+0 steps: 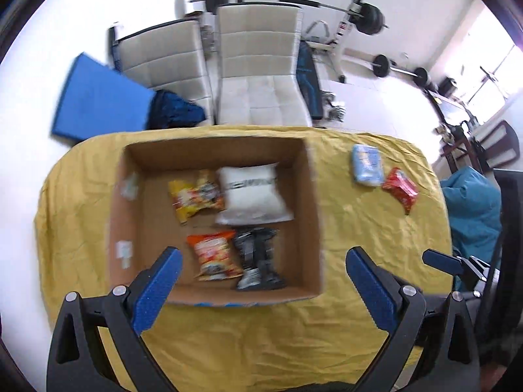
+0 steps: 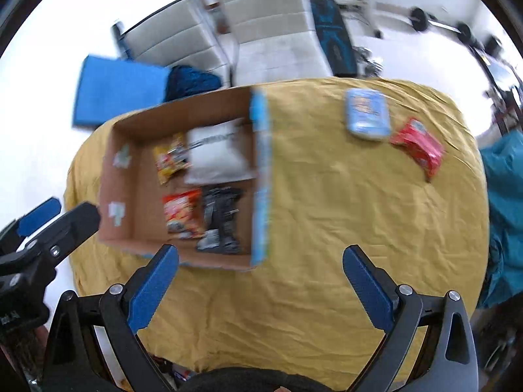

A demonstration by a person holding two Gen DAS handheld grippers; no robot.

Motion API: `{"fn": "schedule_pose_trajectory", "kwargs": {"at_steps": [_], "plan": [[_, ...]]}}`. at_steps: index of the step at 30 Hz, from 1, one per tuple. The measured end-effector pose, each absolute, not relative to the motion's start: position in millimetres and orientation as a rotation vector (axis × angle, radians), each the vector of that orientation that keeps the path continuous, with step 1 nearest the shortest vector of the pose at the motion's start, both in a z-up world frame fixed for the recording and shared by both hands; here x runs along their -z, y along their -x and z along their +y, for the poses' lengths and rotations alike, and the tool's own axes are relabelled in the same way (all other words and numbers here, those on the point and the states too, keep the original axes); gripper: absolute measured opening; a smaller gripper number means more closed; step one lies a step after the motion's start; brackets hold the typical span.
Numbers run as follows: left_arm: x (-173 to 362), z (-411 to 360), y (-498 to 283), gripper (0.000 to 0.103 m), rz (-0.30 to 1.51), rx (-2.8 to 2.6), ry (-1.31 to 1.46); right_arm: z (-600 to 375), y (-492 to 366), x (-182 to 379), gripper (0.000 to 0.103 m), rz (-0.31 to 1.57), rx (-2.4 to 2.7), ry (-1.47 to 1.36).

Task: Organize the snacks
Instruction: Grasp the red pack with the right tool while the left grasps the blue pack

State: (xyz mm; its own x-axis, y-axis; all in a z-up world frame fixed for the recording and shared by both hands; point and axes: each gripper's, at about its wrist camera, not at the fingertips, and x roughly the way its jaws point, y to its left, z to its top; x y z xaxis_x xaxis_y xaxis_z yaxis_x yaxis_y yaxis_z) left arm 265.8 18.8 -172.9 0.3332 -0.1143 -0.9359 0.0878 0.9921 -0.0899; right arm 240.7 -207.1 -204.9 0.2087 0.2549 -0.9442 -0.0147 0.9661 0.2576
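Nearest, the left gripper [image 1: 263,263] hangs spread and empty over the near edge of the box [image 1: 313,202]; the right gripper [image 2: 261,261] is likewise spread and empty above the yellow cloth [image 2: 327,228]. Four packets lie in the box: orange [image 1: 215,254], black [image 1: 258,261], yellow [image 1: 196,196], white [image 1: 251,196]. Far right on the cloth, a blue pack [image 2: 367,117] and a red packet [image 2: 418,145] sit just beside each other.

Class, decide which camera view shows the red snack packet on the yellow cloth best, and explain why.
The right wrist view: the red snack packet appears larger and clear of the frame's edge. The left wrist view shows the same packet smaller, further toward the right side.
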Motion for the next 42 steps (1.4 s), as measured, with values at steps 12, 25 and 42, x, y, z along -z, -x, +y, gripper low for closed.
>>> {"fn": "schedule_pose_trajectory", "kwargs": {"at_steps": [12, 25, 42], "plan": [[235, -152, -364, 0.103, 1.34, 0.294, -0.151, -420, -335, 281, 0.102, 1.441, 0.014, -0.201], [357, -197, -443, 0.103, 1.538, 0.155, -0.187, -459, -440, 436, 0.078, 1.675, -0.14, 0.163], [431, -254, -500, 0.102, 1.724, 0.197, -0.171, -536, -436, 442, 0.072, 1.729, 0.039, -0.387]]}}
